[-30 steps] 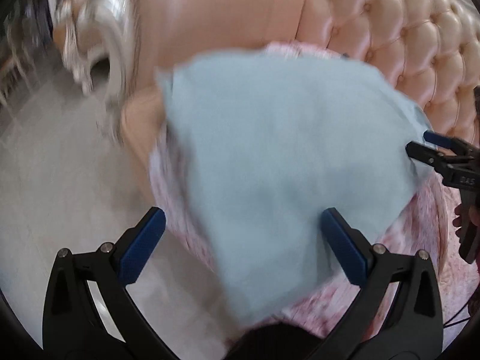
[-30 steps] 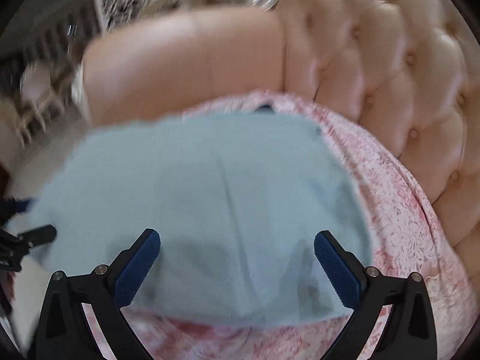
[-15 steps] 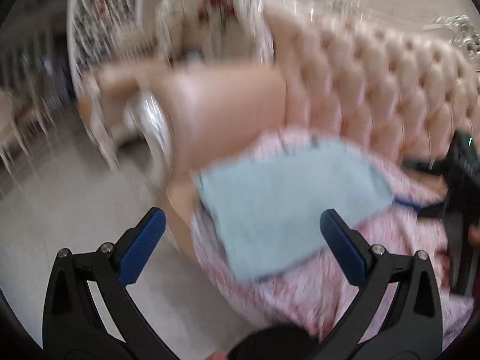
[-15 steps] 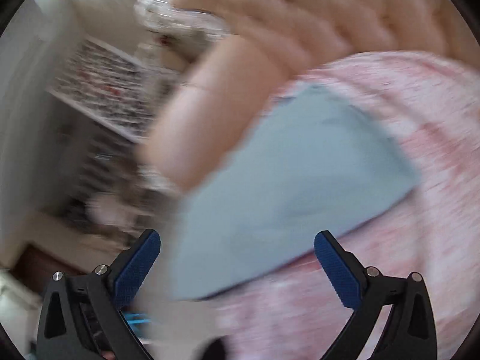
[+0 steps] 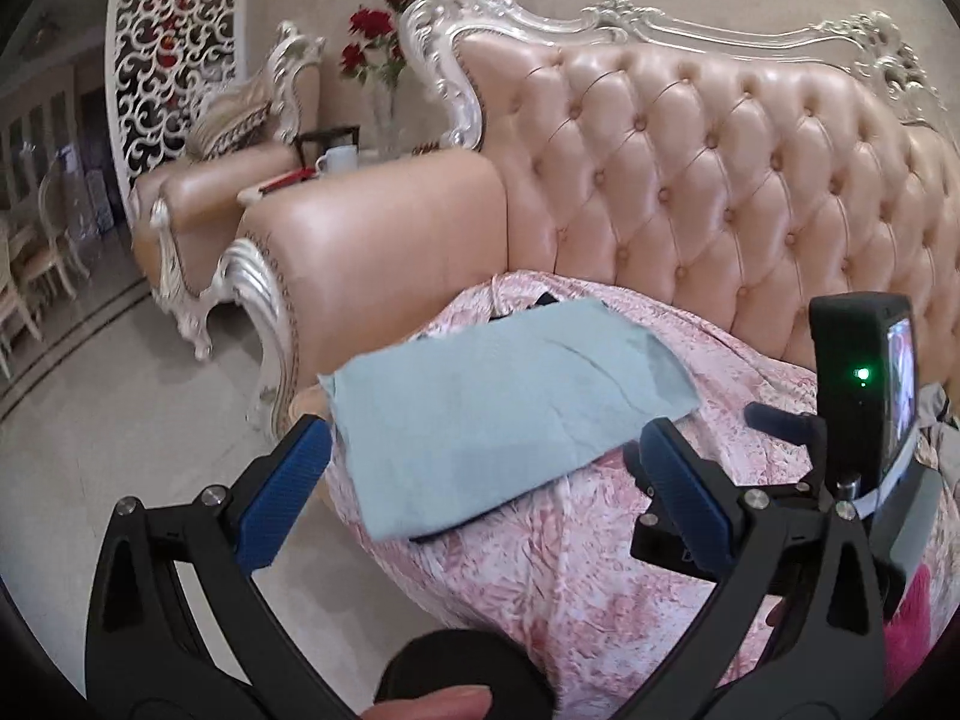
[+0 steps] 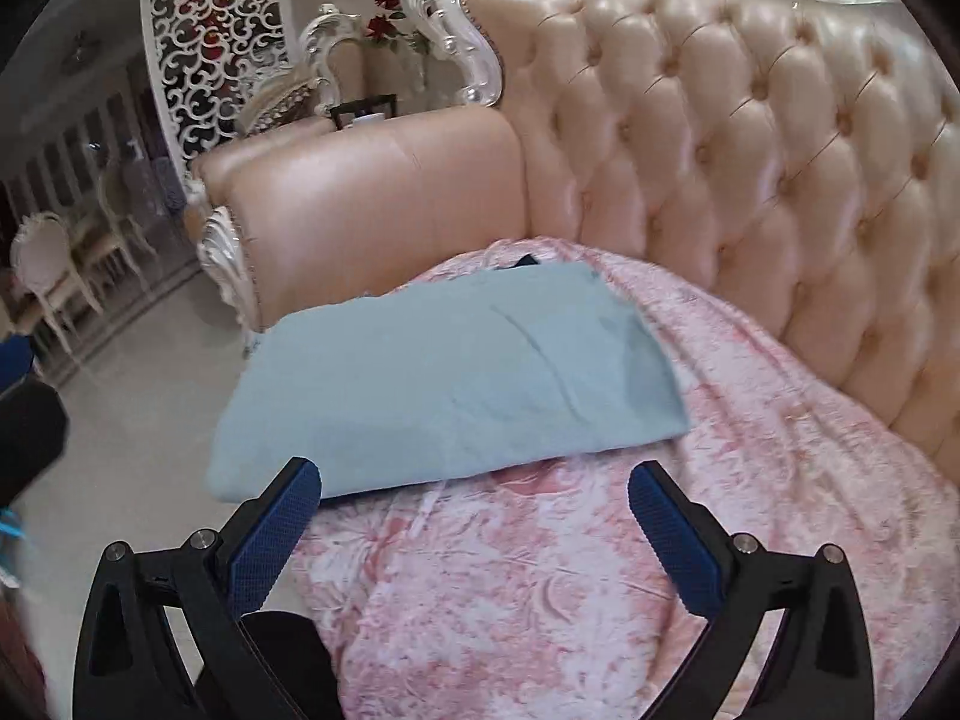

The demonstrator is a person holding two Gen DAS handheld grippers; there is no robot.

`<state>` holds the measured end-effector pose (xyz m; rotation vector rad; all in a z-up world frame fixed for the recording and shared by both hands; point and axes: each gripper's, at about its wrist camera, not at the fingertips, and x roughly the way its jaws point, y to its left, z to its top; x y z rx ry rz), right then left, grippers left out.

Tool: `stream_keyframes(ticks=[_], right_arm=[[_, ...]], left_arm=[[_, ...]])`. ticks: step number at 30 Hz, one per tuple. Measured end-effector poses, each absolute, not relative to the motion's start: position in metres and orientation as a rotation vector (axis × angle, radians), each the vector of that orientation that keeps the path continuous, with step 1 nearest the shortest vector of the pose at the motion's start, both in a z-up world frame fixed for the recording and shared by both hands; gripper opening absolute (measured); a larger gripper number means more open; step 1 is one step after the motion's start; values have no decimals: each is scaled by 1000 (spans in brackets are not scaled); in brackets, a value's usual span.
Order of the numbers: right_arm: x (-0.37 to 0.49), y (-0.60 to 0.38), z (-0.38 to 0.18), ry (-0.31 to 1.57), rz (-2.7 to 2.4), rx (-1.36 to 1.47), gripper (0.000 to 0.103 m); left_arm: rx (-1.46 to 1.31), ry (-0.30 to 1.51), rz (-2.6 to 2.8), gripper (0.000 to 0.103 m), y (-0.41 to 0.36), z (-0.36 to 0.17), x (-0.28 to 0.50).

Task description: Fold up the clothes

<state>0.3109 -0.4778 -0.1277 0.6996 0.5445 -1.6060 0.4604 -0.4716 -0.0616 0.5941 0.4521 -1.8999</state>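
Through the left wrist view, my left gripper (image 5: 480, 492) is spread wide with nothing in it. Just ahead of it the light blue garment (image 5: 498, 402) lies flat in a folded rectangle on the pink floral cover (image 5: 600, 570) of the sofa (image 5: 690, 180). My right gripper (image 5: 720, 480) sits to the right, partly hidden behind my own finger.

Through the right wrist view, my right gripper (image 6: 474, 516) is likewise released and empty, the garment (image 6: 450, 372) just beyond its tips. It looks soft, light and limp; I'd pinch a corner or the near edge. Something dark peeks out at its far edge; I cannot tell what.
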Motion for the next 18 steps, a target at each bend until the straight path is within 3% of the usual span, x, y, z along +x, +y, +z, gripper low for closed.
stream_keyframes(ticks=[18], right_arm=[[325,-465,-101,581,-1665,508,103]], left_arm=[[652,438,-1803,103,-476,-72,453]])
